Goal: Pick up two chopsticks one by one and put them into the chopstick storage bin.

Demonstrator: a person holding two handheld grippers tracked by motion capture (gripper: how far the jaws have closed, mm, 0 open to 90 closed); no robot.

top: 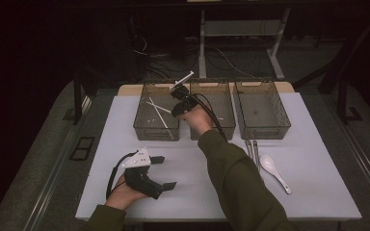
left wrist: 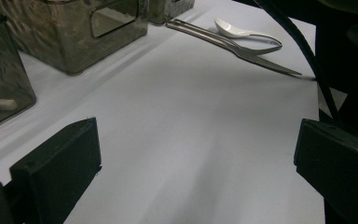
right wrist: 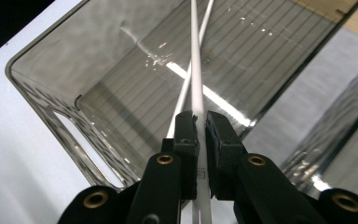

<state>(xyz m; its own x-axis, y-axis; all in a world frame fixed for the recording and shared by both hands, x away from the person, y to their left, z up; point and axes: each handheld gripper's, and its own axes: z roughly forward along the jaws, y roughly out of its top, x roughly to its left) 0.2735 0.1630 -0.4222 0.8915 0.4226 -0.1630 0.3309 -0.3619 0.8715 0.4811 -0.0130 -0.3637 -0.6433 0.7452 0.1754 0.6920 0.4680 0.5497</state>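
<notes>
My right gripper (top: 177, 92) hangs over the left clear bin (top: 142, 126) at the back of the table. It is shut on a thin white chopstick (top: 185, 78). In the right gripper view the jaws (right wrist: 201, 123) pinch that chopstick (right wrist: 195, 70), which points down into the bin (right wrist: 51, 70). A second white chopstick (right wrist: 182, 98) lies on the bin floor beneath it. My left gripper (top: 165, 172) rests low at the table's front left, open, with bare white tabletop between its pads (left wrist: 56, 172).
Two more clear bins, middle (top: 221, 98) and right (top: 262, 108), stand beside the left one. A white spoon (top: 273, 169) and two metal utensils (top: 252, 150) lie at the right front, with the spoon (left wrist: 242, 31) and utensils (left wrist: 233, 44) also in the left gripper view.
</notes>
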